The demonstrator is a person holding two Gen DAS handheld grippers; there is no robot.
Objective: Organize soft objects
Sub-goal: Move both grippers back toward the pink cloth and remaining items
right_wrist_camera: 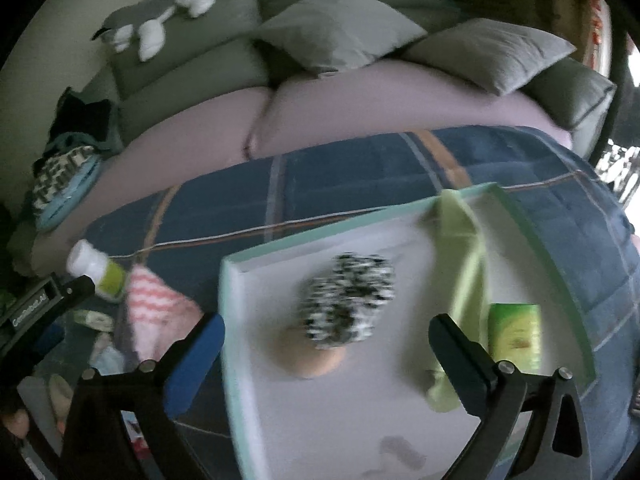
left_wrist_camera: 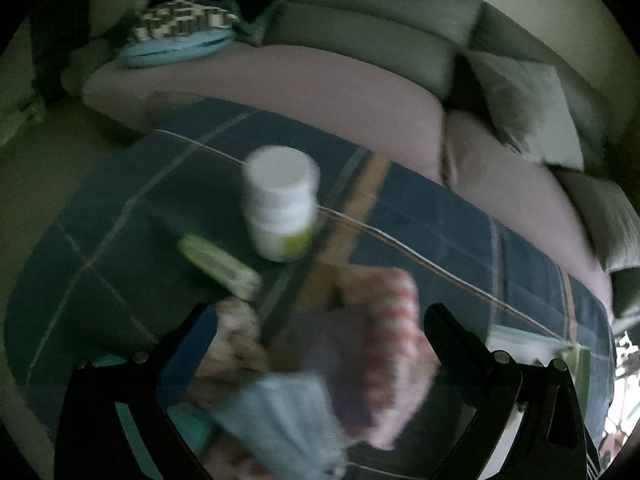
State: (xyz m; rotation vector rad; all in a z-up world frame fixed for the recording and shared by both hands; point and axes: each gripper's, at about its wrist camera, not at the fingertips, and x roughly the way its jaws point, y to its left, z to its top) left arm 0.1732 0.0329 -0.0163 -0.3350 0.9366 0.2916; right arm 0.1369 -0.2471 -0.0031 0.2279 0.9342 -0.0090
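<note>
The right gripper (right_wrist_camera: 326,364) hangs over a shallow white tray (right_wrist_camera: 240,320) with a pale green rim, its jaws spread wide with nothing between them. Just past the fingertips, on the tray floor, lies a fuzzy black-and-white speckled bundle (right_wrist_camera: 348,300) beside a tan round patch too blurred to identify. To the right, a yellow-green cloth (right_wrist_camera: 466,264) drapes from the tray's far rim down toward the near right, and a green packet (right_wrist_camera: 514,336) lies just right of it.

The left gripper (left_wrist_camera: 320,344) also stands with jaws apart. Between them, blurred, lie a pink-and-white striped cloth (left_wrist_camera: 392,332) and, nearer, a pale blue face mask (left_wrist_camera: 280,412); I cannot tell whether either pad touches them. They rest on a dark blue plaid blanket (left_wrist_camera: 440,216) that covers the surface. Farther off stands a white bottle (left_wrist_camera: 280,204) with a green label, and left of it lies a small green-and-white box (left_wrist_camera: 218,266).

Beyond the blanket runs a sofa (right_wrist_camera: 340,112) with mauve seat cushions. Grey pillows (right_wrist_camera: 336,28) lean on its back, a grey-and-white plush toy (right_wrist_camera: 152,20) sits on top at far left, and a patterned cushion (left_wrist_camera: 180,26) lies at the left end.
</note>
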